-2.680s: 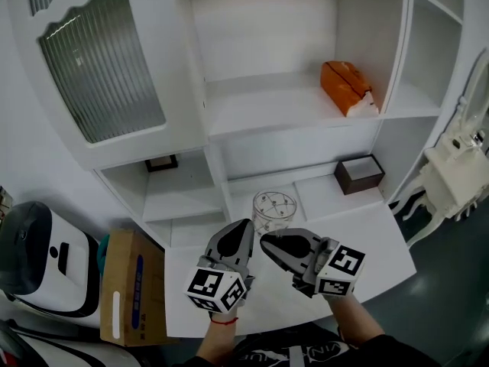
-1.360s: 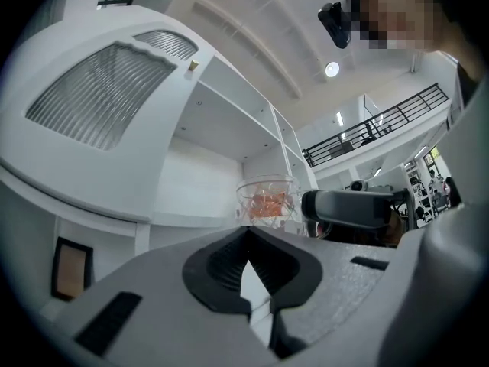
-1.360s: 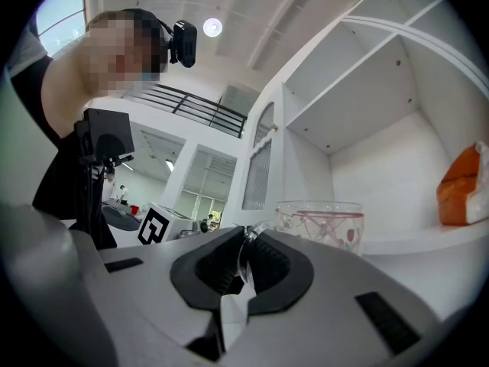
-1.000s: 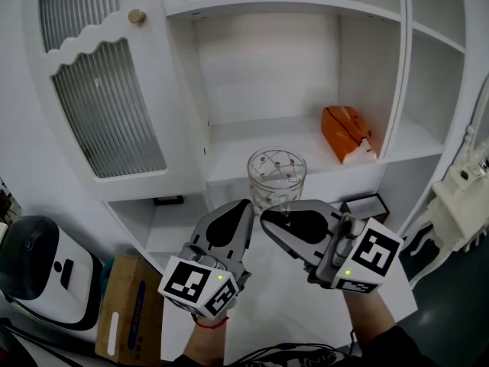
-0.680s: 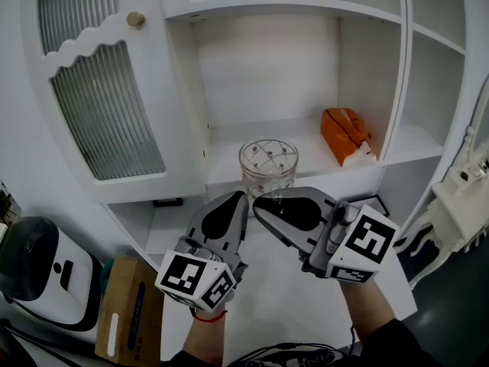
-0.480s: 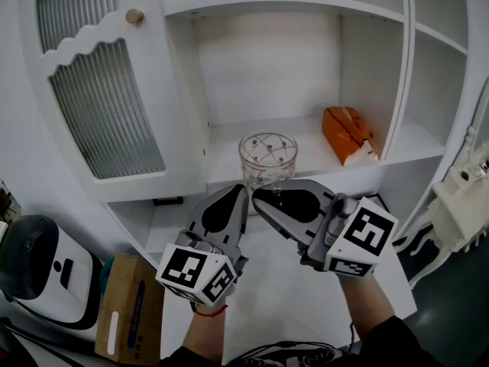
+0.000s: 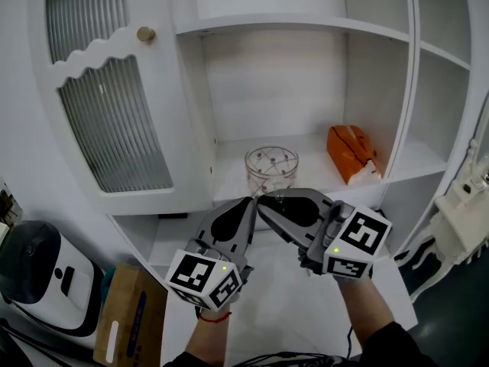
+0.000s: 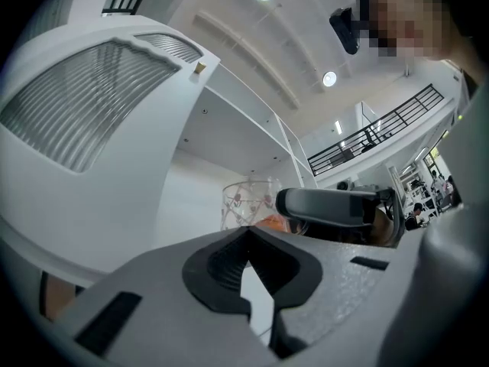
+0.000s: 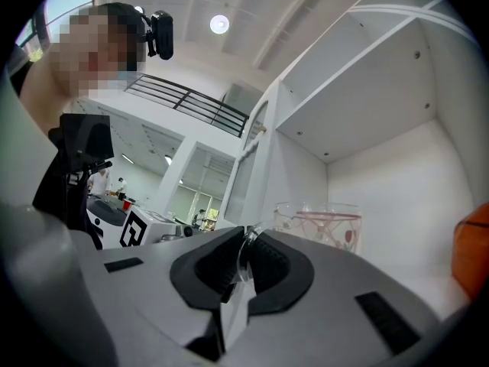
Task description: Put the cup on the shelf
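A clear glass cup [image 7: 271, 170] with small pink flowers is at the front of the white middle shelf [image 7: 306, 145]; whether its base rests on the board is hidden. My right gripper [image 7: 264, 200] is shut on the cup's glass handle, which shows between its pads in the right gripper view, with the cup [image 9: 324, 225] just past the right gripper [image 9: 246, 240]. My left gripper [image 7: 249, 203] is shut and holds nothing, close beside the right one. In the left gripper view the cup [image 8: 246, 202] stands beyond the left gripper [image 8: 246, 234].
An orange tissue pack [image 7: 350, 153] lies on the same shelf to the cup's right. A ribbed-glass cabinet door [image 7: 114, 121] with a brass knob [image 7: 145, 34] hangs at the left. Below left are a white appliance [image 7: 38, 274] and a cardboard box [image 7: 122, 312].
The cup has gone up from the low counter to the level of the middle shelf, carried by the right gripper. The left gripper rose alongside it.
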The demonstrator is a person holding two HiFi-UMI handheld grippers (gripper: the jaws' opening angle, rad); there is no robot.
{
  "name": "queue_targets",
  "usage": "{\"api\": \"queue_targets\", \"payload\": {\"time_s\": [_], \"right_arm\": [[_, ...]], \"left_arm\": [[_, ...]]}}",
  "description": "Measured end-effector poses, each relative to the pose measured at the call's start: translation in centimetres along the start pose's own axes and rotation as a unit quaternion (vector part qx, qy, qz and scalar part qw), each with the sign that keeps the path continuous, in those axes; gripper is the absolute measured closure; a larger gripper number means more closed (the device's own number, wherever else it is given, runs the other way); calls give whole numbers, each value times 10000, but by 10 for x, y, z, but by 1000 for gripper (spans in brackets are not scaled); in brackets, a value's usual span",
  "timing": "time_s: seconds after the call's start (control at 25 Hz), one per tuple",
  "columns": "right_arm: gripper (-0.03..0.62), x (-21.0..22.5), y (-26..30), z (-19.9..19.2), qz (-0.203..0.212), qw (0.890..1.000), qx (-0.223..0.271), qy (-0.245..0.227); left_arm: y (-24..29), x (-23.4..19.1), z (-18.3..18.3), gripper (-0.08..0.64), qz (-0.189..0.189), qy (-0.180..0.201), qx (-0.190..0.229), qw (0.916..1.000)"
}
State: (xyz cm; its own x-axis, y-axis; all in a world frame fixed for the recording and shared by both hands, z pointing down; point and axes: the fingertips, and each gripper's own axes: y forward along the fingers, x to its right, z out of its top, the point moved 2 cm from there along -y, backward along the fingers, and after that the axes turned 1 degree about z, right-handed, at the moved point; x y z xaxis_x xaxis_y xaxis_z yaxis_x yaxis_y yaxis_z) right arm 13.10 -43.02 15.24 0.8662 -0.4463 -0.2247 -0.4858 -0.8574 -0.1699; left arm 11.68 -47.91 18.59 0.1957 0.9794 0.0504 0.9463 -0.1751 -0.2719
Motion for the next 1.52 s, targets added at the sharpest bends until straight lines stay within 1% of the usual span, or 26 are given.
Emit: {"api": "queue_targets", "payload": {"time_s": [0.2, 0.48, 0.64, 0.8, 1.12, 1.32, 1.52], "right_arm": [[581, 6, 4, -5, -41, 10000, -68, 44], [581, 17, 8, -7, -135, 9998, -104, 89], [581, 23, 12, -9, -224, 9995, -145, 149], [581, 29, 16, -10, -292, 9992, -174, 201], [581, 38, 21, -13, -442, 9983, -265, 280], [580, 42, 24, -15, -532, 9974, -353, 347], [580, 42, 23, -15, -620, 9971, -295, 318]], "left_arm": [[3, 1, -4, 557, -48, -44, -14, 10000], [9, 5, -8, 557, -150, 0, -84, 9999], [7, 10, -16, 557, -182, -77, -122, 9997], [4, 9, -23, 557, -140, -157, -168, 9996], [0, 6, -19, 557, -100, -95, -124, 9998], [-2, 8, -21, 557, -104, -125, -155, 9997], [-4, 10, -21, 557, -117, -124, -142, 9998]]}}
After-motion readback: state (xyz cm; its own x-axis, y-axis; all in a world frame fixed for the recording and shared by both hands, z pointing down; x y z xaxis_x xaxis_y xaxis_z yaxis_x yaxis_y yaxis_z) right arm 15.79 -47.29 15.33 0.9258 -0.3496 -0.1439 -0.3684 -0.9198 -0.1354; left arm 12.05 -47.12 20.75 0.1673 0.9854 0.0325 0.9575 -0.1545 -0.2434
